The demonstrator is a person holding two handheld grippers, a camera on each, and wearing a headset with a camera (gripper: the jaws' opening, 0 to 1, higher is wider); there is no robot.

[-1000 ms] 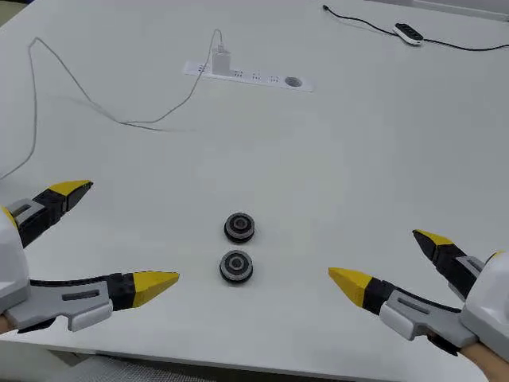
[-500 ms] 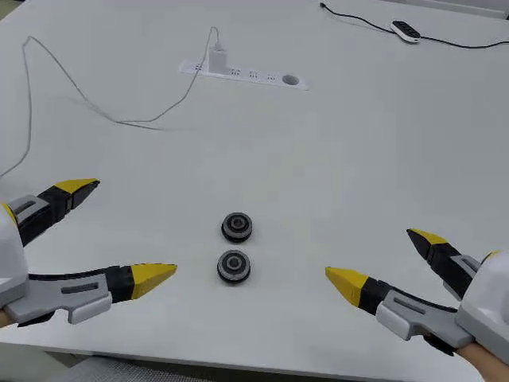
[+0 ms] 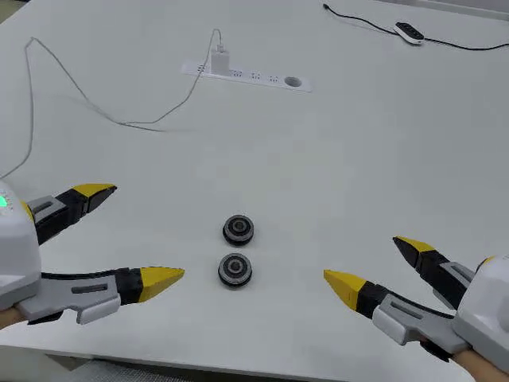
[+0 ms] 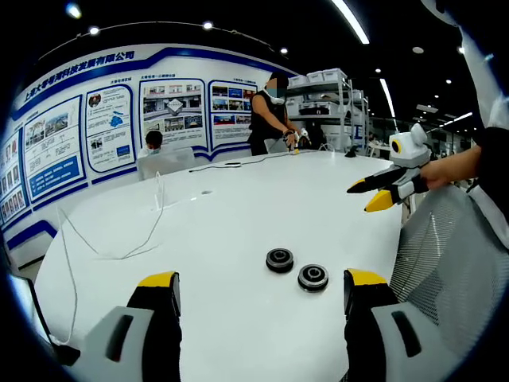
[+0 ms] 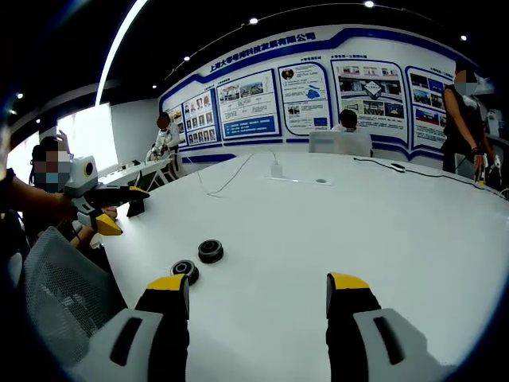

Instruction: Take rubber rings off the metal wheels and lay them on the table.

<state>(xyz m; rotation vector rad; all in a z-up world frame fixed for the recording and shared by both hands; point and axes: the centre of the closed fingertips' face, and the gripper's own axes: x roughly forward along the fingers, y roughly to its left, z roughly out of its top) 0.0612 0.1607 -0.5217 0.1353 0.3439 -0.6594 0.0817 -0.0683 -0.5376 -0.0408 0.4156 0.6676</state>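
Two small metal wheels with black rubber rings lie flat on the white table: the far wheel [image 3: 238,229] and the near wheel [image 3: 235,269], close together. They also appear as the far wheel [image 4: 279,259] and near wheel [image 4: 313,277] in the left gripper view, and as far wheel [image 5: 211,251] and near wheel [image 5: 184,269] in the right gripper view. My left gripper [image 3: 139,235] stands open to the left of them, nothing between its yellow tips. My right gripper [image 3: 374,267] stands open to their right, also holding nothing.
A white power strip [image 3: 248,76] with a plugged-in charger and a trailing cable [image 3: 95,107] lies at the back. A black remote [image 3: 409,32] on a cable sits far right. The table's near edge [image 3: 238,368] runs just below the grippers. People stand beyond the table.
The left gripper has shifted slightly right and forward, the right gripper slightly left toward the wheels. The wheels have not moved.
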